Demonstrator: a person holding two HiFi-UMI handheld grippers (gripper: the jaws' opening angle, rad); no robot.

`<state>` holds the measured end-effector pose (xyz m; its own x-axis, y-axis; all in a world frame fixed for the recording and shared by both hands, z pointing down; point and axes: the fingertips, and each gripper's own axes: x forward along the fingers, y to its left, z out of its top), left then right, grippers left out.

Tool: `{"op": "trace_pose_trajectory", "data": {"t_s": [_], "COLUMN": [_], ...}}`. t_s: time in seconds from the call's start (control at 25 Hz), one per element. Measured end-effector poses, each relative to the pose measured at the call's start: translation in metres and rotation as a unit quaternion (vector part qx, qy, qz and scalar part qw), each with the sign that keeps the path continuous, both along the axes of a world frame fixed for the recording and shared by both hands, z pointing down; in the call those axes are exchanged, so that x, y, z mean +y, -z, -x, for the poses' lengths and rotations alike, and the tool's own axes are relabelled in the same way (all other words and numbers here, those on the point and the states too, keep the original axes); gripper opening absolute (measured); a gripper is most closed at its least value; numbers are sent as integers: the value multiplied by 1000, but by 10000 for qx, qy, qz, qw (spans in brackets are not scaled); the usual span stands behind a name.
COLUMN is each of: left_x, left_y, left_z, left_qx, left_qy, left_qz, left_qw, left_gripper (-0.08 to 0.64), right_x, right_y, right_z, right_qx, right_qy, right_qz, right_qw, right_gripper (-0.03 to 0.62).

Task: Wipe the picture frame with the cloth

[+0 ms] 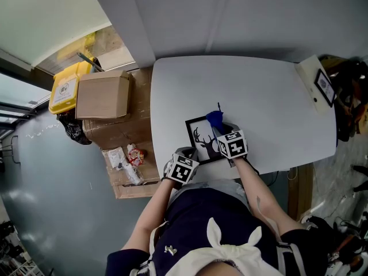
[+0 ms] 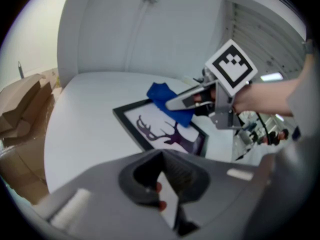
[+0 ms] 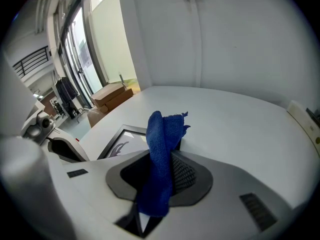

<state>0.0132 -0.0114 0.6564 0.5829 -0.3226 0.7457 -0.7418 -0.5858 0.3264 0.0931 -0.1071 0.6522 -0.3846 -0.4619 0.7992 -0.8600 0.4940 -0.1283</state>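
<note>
right gripper (image 1: 221, 129) clamped on cloth (image 3: 162, 154) | cloth at far-right corner of picture frame (image 1: 198, 141); unwiped glass lies left and nearer | left gripper (image 1: 185, 157) by near-left corner, jaws nearly together, can't tell if gripping

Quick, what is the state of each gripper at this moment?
Left gripper: closed, apparently with nothing between its jaws.
Right gripper: closed, holding the blue cloth.
</note>
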Motion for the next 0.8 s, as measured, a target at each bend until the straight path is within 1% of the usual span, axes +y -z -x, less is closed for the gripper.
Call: {"op": "trace_pose_trajectory", "data": {"t_s": [0.16, 0.48, 0.6, 0.8], "left_x": [1, 0, 2, 0], "left_y": [-1, -1, 0, -1], "left_z": [1, 0, 2, 0], "left_qx": [5, 39, 16, 42], "left_qy": [9, 31, 39, 20], "left_qz": [59, 52, 88, 29], "left_qw": [10000, 10000, 10000, 10000], "left_gripper": [2, 2, 2, 2], "right_x": [4, 9, 12, 17], "right_y": [-2, -2, -2, -4], "right_z": [11, 28, 37, 51], "right_qx": [-98, -239, -346, -544], "right_qy": [144, 330, 389, 484], "right_qz": [50, 146, 213, 311], "right_qw": [9998, 9991, 9984, 9969], "right_gripper": [92, 94, 93, 92]}}
